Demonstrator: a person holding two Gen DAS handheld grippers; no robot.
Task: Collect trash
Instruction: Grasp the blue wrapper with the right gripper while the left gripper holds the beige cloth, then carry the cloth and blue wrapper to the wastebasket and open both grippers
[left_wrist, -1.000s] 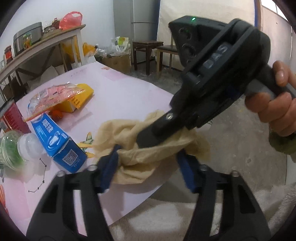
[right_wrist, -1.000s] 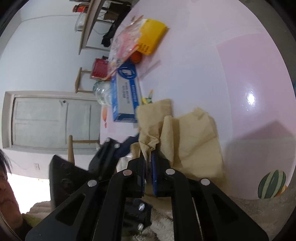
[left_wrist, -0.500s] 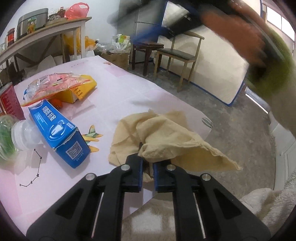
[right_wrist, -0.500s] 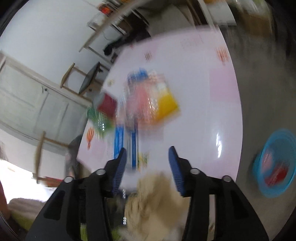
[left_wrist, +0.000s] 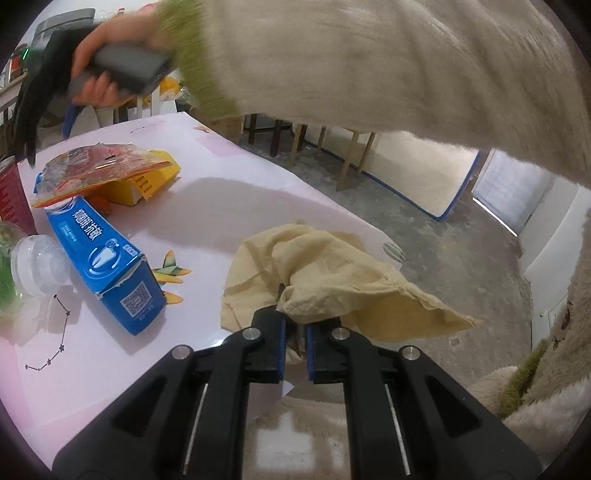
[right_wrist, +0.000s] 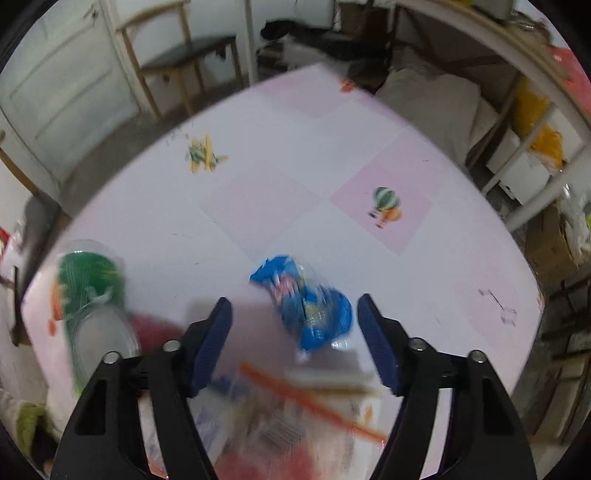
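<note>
My left gripper (left_wrist: 295, 325) is shut on a beige cloth (left_wrist: 325, 273) that lies at the near edge of the pink table (left_wrist: 229, 199). My right gripper (right_wrist: 293, 325) is open above the table, over a crumpled blue wrapper (right_wrist: 306, 306) that sits between its fingers. In the left wrist view the right gripper (left_wrist: 33, 110) is blurred at the far left, held in a hand above the trash pile. A blue toothpaste box (left_wrist: 99, 258), a yellow box (left_wrist: 147, 181) and a clear snack bag (left_wrist: 99, 166) lie on the table.
A clear plastic bottle with a green label (right_wrist: 92, 295) lies left of the right gripper; it also shows in the left wrist view (left_wrist: 22, 266). A red can (left_wrist: 11, 195) stands at the left edge. Chairs and shelves stand beyond the table.
The right gripper let go of the cloth, opened, and swung across to the far side of the table over the blue wrapper. The left gripper closed on the cloth and holds it.
</note>
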